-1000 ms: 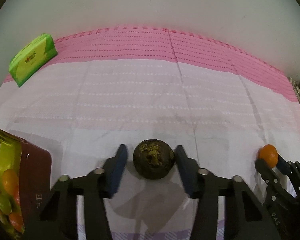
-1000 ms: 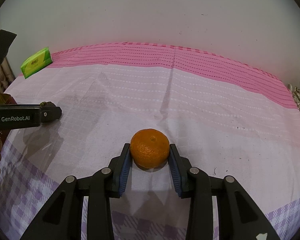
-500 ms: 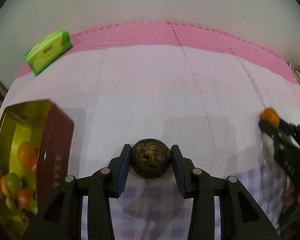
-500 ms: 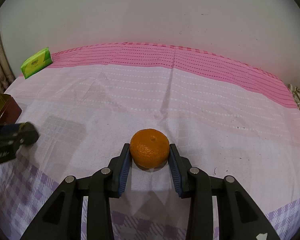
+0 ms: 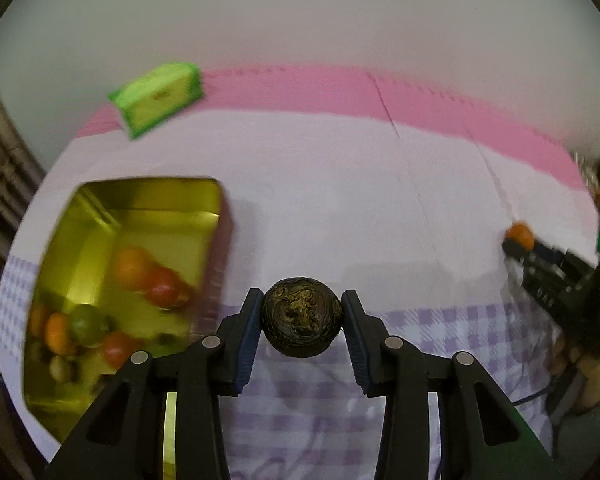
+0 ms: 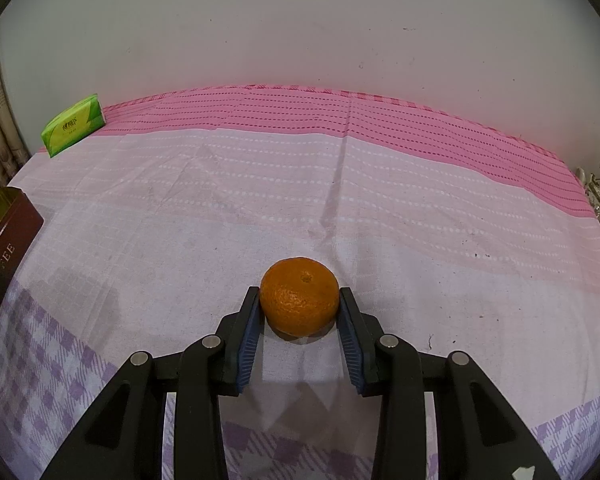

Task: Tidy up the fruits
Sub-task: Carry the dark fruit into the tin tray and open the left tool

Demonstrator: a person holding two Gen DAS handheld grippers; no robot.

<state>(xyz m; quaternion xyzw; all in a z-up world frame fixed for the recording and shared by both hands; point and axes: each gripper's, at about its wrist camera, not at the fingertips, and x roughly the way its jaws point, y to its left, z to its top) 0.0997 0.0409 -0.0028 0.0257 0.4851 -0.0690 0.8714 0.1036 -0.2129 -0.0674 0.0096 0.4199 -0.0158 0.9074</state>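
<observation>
Between the jaws of the left gripper (image 5: 302,316), nearest the lens: one dark, wrinkled round fruit (image 5: 301,316), clamped on both sides and carried clear of the cloth-covered counter (image 5: 340,208), not yet in the gold-lined tin (image 5: 216,216) at left, which already holds a dozen or so orange, red and green fruits. The right gripper (image 6: 299,304) grips one mandarin (image 6: 299,303) that rests on the cloth, likewise unsorted. Legible writing: "EE" on the tin's maroon side (image 6: 7,254); the far green packet (image 6: 73,126) bears print too small to read.
</observation>
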